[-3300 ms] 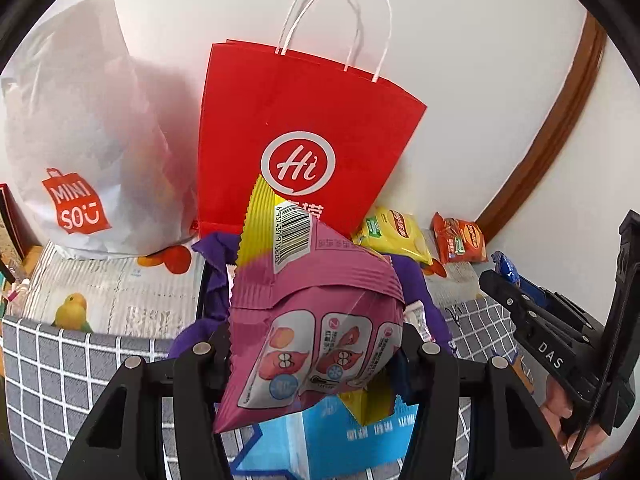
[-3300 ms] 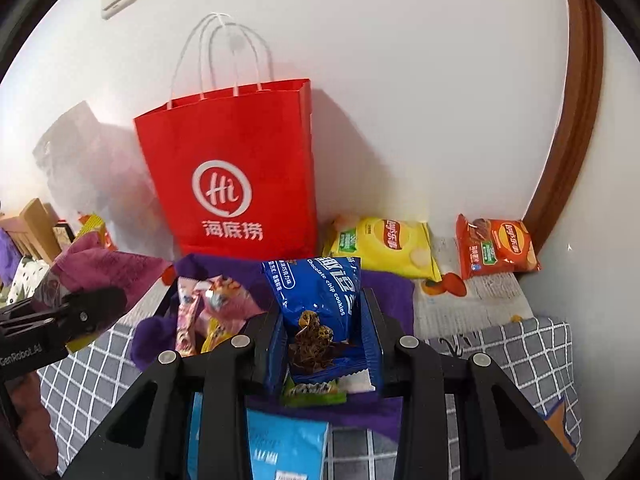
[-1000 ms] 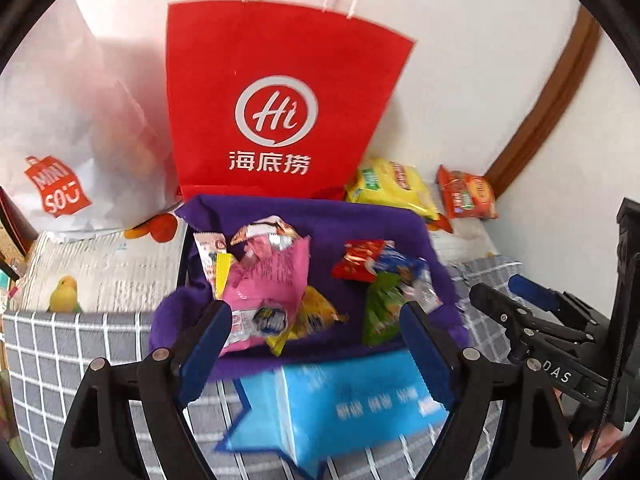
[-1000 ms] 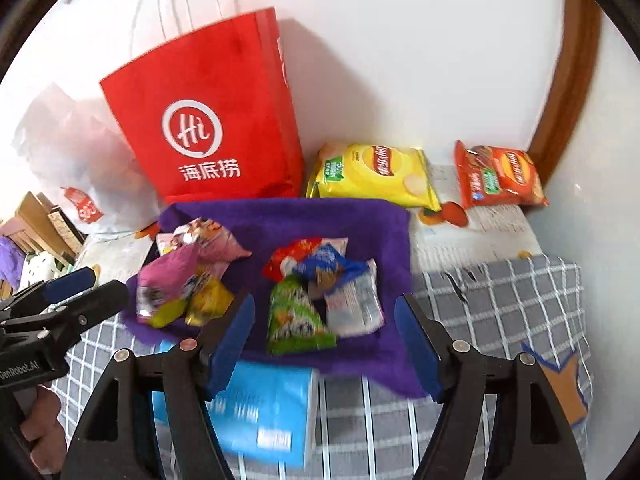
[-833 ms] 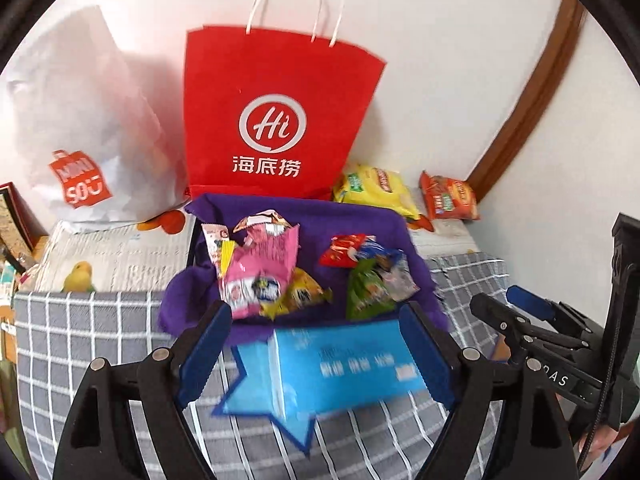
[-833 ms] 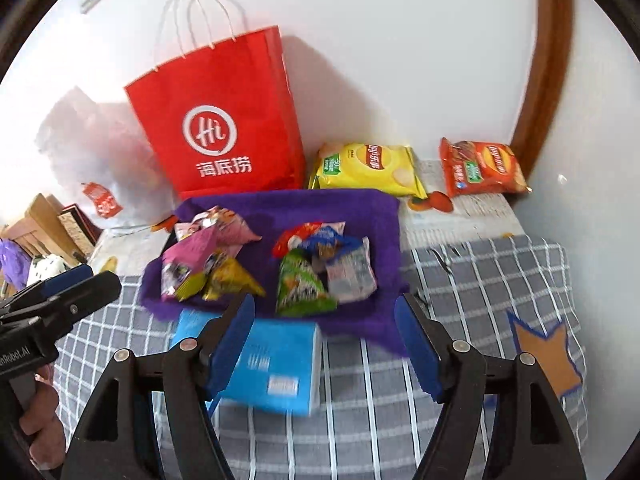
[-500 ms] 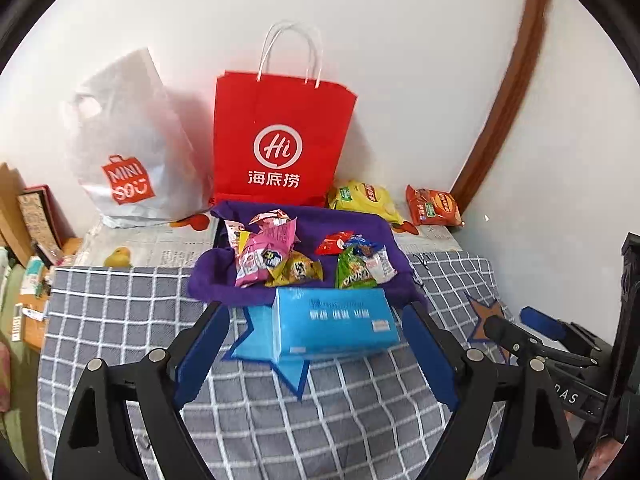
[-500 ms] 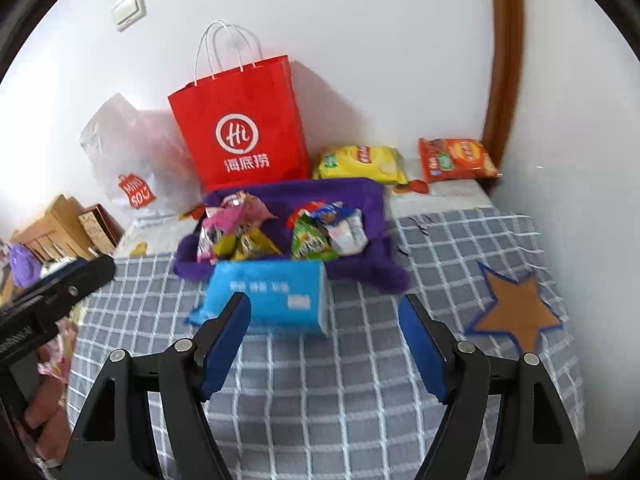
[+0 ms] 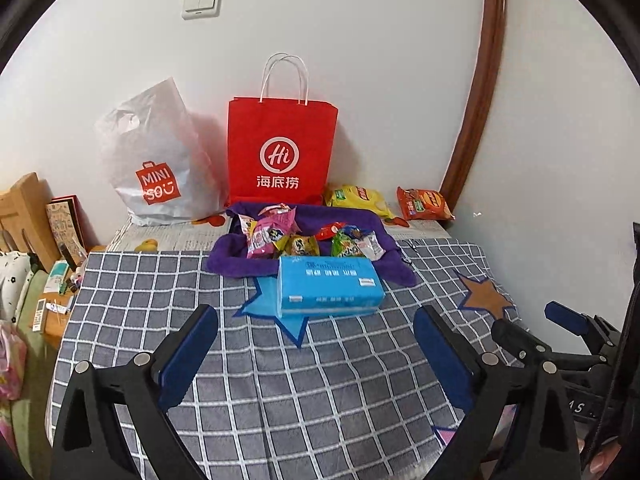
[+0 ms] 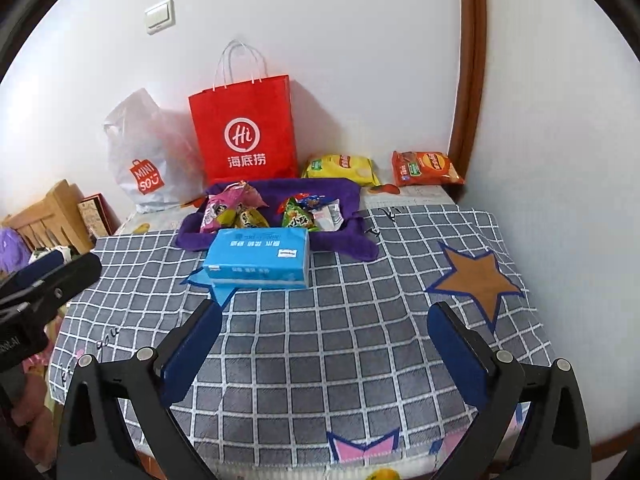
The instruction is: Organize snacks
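Observation:
A purple cloth tray (image 9: 386, 236) (image 10: 348, 194) at the far side of the checked table holds several snack packs: a pink pack (image 9: 266, 236) (image 10: 218, 210) on the left, a green pack (image 9: 346, 246) (image 10: 298, 218) on the right. My left gripper (image 9: 316, 354) is open and empty, well back from the tray over the table. My right gripper (image 10: 324, 340) is also open and empty, equally far back. Each gripper shows at the edge of the other's view.
A blue tissue pack (image 9: 328, 286) (image 10: 260, 256) lies just in front of the tray. A red paper bag (image 9: 282, 152) (image 10: 244, 128) and a white plastic bag (image 9: 158, 160) stand against the wall. Yellow (image 10: 340, 168) and orange (image 10: 426, 168) chip bags lie at the back right.
Both grippers let go of their snack packs into the purple tray, opened wide, and pulled back and up away from it. The packs now lie in the tray.

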`<state>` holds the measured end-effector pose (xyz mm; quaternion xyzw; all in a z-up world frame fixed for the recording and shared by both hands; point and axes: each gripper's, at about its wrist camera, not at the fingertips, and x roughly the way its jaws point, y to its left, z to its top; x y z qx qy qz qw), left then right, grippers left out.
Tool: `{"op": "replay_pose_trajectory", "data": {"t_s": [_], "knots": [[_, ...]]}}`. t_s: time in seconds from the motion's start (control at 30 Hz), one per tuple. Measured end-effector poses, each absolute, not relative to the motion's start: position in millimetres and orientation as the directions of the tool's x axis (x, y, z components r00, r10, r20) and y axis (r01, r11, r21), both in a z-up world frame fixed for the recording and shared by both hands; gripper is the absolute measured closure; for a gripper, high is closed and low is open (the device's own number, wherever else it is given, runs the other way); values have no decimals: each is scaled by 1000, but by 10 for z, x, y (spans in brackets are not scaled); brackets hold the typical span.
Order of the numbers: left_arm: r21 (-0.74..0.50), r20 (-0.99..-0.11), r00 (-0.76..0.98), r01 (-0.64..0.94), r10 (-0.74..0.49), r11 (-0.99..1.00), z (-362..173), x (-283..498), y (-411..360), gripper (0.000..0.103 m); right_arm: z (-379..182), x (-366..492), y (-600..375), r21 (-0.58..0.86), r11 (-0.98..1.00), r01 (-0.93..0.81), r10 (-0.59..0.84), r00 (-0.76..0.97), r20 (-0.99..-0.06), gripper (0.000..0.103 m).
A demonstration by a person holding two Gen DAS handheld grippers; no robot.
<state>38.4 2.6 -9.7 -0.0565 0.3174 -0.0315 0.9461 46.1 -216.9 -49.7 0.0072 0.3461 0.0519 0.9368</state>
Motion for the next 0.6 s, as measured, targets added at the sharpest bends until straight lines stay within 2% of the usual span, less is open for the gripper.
{"op": "replay_pose_trajectory", "data": {"t_s": [0.6], "knots": [[-110,-599,799,-13,-55,994,-149,206,129,4,-472,279,-2155,55,995,-80,96,773,-627,2]]}}
